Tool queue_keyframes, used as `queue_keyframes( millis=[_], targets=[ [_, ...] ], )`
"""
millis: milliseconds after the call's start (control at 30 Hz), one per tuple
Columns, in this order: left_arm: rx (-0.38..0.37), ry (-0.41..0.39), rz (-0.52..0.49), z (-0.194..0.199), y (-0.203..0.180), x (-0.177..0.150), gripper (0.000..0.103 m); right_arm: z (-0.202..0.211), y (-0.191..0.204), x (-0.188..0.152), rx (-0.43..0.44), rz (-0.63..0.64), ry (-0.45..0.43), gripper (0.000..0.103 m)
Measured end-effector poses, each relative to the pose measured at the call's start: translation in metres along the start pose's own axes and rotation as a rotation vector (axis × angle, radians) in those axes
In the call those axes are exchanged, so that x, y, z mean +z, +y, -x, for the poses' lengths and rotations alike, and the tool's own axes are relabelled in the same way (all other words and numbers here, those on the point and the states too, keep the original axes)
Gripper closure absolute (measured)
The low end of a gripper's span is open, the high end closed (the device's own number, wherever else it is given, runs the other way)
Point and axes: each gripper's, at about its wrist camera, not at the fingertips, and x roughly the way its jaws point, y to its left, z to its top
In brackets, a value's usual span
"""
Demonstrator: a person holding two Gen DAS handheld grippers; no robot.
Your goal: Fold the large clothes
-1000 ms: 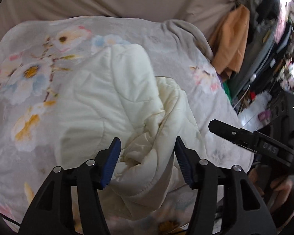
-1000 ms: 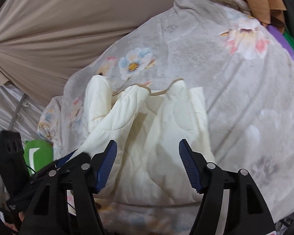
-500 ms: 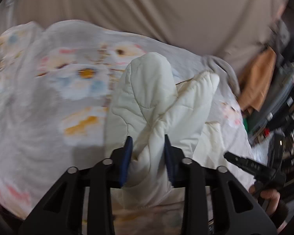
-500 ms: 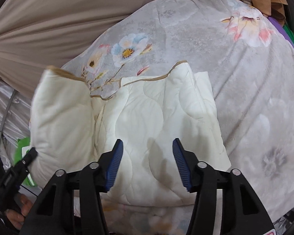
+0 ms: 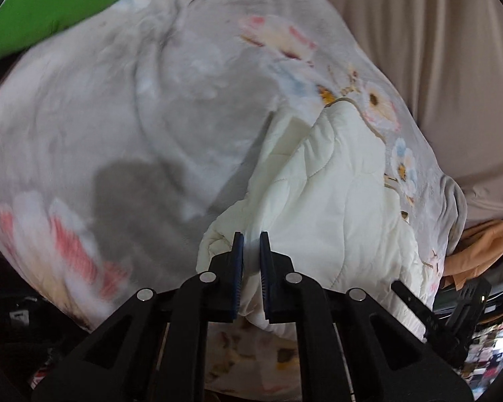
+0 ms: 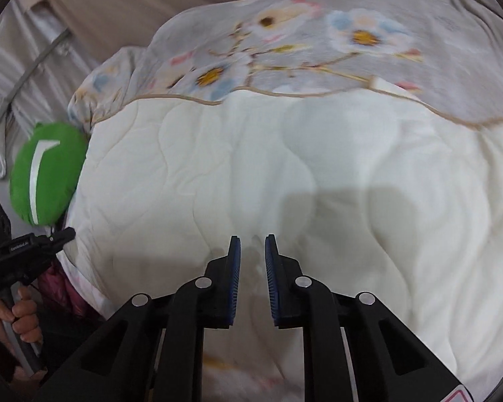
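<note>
You're mid-fold: left gripper [image 5: 250,261] pinches a bunched edge of the quilt [image 5: 332,201], fingers narrow on fabric. Right gripper [image 6: 252,268] fingers are nearly closed over the quilt's near side; can't tell if they hold cloth. Quilt lies on the floral blanket [image 5: 151,100]. Next: carry the pinched edge across, lay flat. Count: one quilt, one blanket, one green cushion [image 6: 47,174].

Both my views evenly lit, soft overhead light, no glare. Gripper shadows fall on floral blanket [image 5: 134,174] and cream quilted garment [image 6: 335,207]. Motion blur smears flower print, strongest at left-view edges. Fisheye bends margins; corners black. Green cushion [image 6: 47,171] fairly sharp.
</note>
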Motion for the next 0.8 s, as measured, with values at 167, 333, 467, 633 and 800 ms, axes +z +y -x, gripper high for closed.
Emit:
queue_keyframes(
  millis=[167, 333, 467, 633, 800],
  targets=[
    [0.025, 0.005, 0.003, -0.016, 0.021, 0.006, 0.103, -0.060, 0.012, 0.023, -0.033, -0.006, 0.084, 0.089],
    [-0.008, 0.010, 0.029, -0.011, 0.040, 0.023, 0.103, -0.061, 0.009, 0.032, -0.029, -0.059, 0.100, 0.091],
    [-0.129, -0.059, -0.062, 0.021, 0.009, 0.042, 0.074, 0.013, -0.018, 0.031, -0.091, -0.124, -0.090, 0.075],
    [-0.168, -0.044, -0.168, -0.019, -0.047, 0.071, 0.025, 0.080, -0.113, 0.032, -0.375, -0.299, -0.261, 0.042],
    [-0.117, 0.076, -0.126, -0.091, -0.064, 0.088, 0.078, 0.059, -0.194, 0.031, -0.351, -0.483, -0.149, 0.060]
  ],
)
